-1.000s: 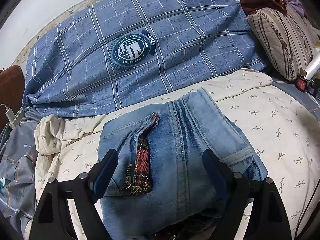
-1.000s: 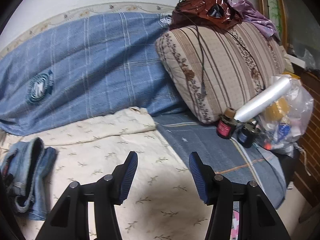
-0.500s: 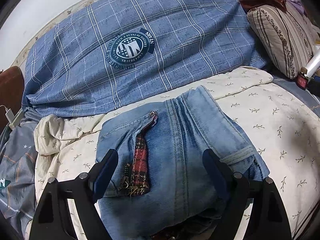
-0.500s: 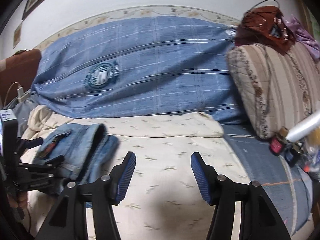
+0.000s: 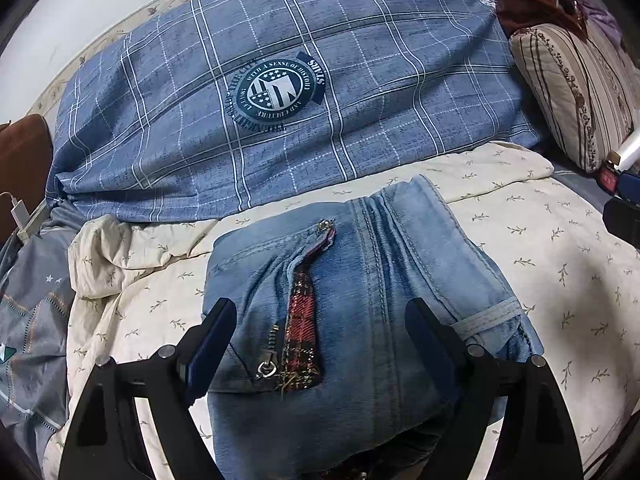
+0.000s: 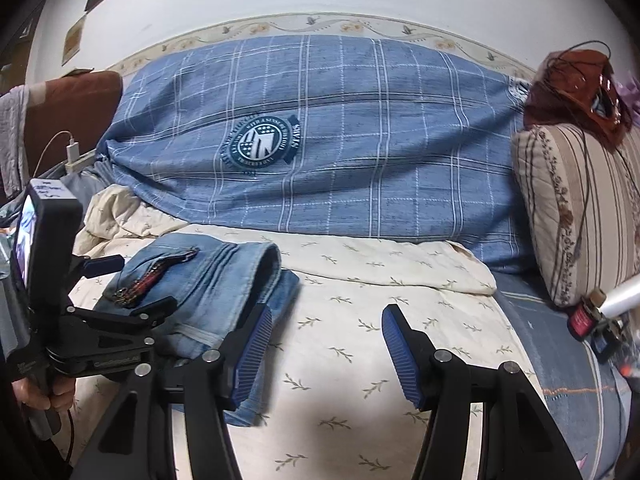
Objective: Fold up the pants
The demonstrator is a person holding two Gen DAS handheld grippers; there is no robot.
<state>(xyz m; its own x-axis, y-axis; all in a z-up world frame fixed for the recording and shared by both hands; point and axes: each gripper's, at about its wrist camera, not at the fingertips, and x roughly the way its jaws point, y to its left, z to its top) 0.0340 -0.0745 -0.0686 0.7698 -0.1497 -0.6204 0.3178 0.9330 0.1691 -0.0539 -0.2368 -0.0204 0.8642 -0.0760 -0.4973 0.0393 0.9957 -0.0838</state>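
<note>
Folded pants on a bed, seen from both wrist cameras. The pants, of light blue denim, lie as a compact bundle on the cream leaf-print sheet, on the near side of the blue plaid pillow and well apart from the striped cushion at the right. The left gripper hangs over the bundle with its fingers spread wide, one at each flank of the denim; whether the pads touch the cloth cannot be told from either view, and nothing is clamped between them. The right gripper stands just to the right of the bundle over bare sheet, its fingers apart and empty, the left pad close beside the edge of the denim. The folding appears to be at a late stage: the legs seem already doubled over, leaving the open fly with its red plaid lining and zip uppermost. The next move probably calls for the right gripper to come in against the loose right-hand edge, so that the two grippers can square or press the stack. The bundle's long axis runs from the camera towards the plaid pillow, the rounded fold nearest that pillow; which end the waistband lies at cannot be told.
</note>
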